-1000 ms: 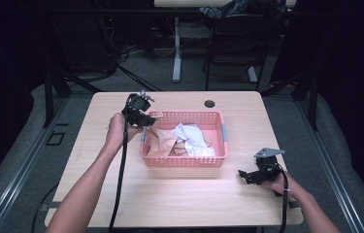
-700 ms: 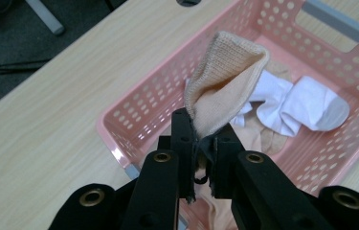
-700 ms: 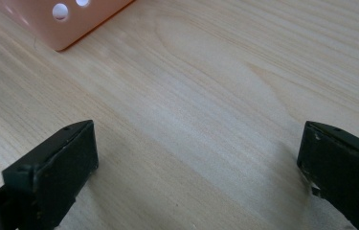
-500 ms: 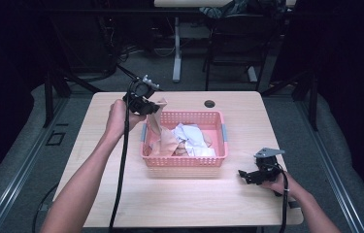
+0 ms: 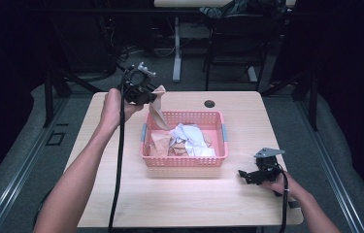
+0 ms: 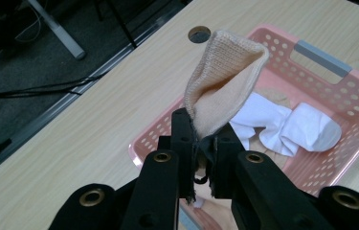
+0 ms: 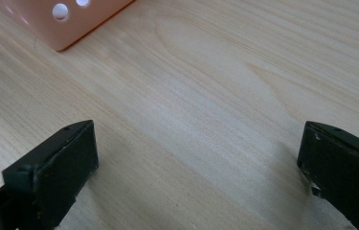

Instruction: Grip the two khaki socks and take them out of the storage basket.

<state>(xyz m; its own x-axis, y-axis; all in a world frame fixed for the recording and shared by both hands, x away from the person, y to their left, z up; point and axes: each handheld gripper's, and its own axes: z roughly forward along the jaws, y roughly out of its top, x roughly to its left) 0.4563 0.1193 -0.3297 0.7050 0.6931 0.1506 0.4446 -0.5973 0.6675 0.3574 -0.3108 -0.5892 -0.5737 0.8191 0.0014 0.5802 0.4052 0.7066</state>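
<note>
- We see the left tongs (image 5: 146,95) up above the far left corner of the pink basket (image 5: 184,162), clamped tight on a beige sock (image 5: 158,109)
- In the left gripper view those tongs (image 6: 201,143) pinch one end of the sock (image 6: 222,81), and the rest of it stands up above the jaws as a folded loop
- From the high view the sock hangs down from the left tongs, its lower end reaching over the basket's far left rim; we cannot tell whether it touches the rim
- The left hand (image 5: 114,108) holds its gripper well above the table (image 5: 121,194), the black cable (image 5: 120,160) trailing back along the forearm
- Inside the basket (image 6: 320,62) we spot white socks (image 6: 287,127) crumpled together, with more beige fabric (image 5: 162,144) beside them at the left
- Over on the right, we have the right tongs (image 5: 245,175) low at the table, near the basket's near right corner and apart from it
- In the right gripper view the right tongs (image 7: 198,163) stand wide apart with only bare wood between them, and a corner of the basket (image 7: 72,19) shows at the top left
- A round hole (image 5: 209,104) sits in the table just beyond the basket
</note>
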